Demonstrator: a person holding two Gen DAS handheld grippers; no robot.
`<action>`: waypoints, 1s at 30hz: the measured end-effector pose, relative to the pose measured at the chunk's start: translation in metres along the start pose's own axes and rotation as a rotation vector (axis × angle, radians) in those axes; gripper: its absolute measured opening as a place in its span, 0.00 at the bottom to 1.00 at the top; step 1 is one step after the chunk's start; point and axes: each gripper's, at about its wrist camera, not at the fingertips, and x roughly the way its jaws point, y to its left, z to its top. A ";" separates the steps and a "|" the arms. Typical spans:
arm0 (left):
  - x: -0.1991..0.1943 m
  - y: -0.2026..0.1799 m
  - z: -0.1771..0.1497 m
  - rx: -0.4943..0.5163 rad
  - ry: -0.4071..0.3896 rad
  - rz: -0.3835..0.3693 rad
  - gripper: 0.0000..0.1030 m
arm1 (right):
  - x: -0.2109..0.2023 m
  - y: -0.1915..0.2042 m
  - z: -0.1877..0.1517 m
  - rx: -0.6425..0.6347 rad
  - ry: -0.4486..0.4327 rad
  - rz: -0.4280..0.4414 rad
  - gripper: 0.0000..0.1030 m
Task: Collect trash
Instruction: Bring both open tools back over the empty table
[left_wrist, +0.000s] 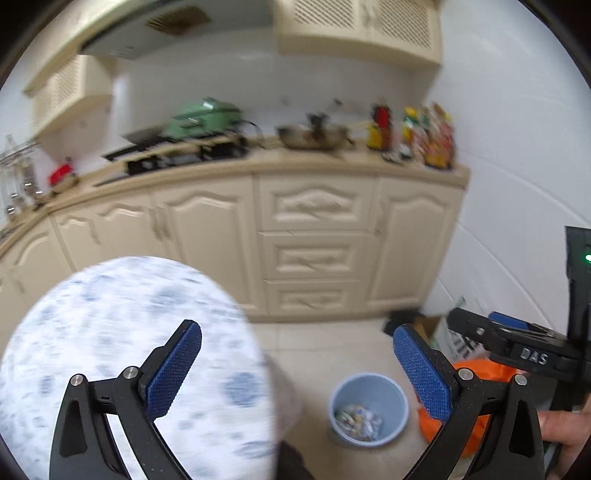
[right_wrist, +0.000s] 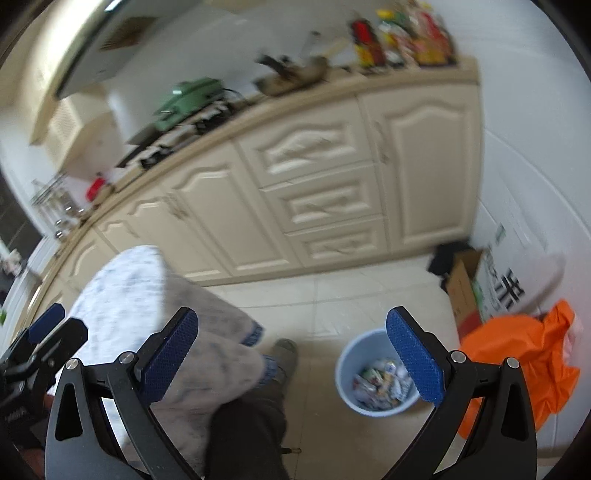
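Note:
A pale blue waste bin stands on the tiled floor, with crumpled wrappers and paper scraps lying in its bottom. My left gripper hangs high above the floor, open wide, with nothing between its blue pads. My right gripper is likewise open and empty, raised over the floor left of the bin. In the left wrist view the right gripper shows at the right edge, held by a hand. Both views are blurred.
A round table with a blue-and-white patterned cloth fills the lower left. An orange plastic bag and a cardboard box sit right of the bin. Cream kitchen cabinets and a cluttered counter stand behind. A person's leg and shoe are below.

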 end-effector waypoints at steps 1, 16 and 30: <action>-0.014 0.005 -0.004 -0.011 -0.016 0.012 0.99 | -0.006 0.016 0.001 -0.022 -0.012 0.014 1.00; -0.207 0.073 -0.095 -0.166 -0.204 0.354 0.99 | -0.052 0.203 -0.032 -0.296 -0.079 0.240 1.00; -0.272 0.092 -0.125 -0.268 -0.211 0.495 0.99 | -0.059 0.323 -0.081 -0.487 -0.126 0.295 1.00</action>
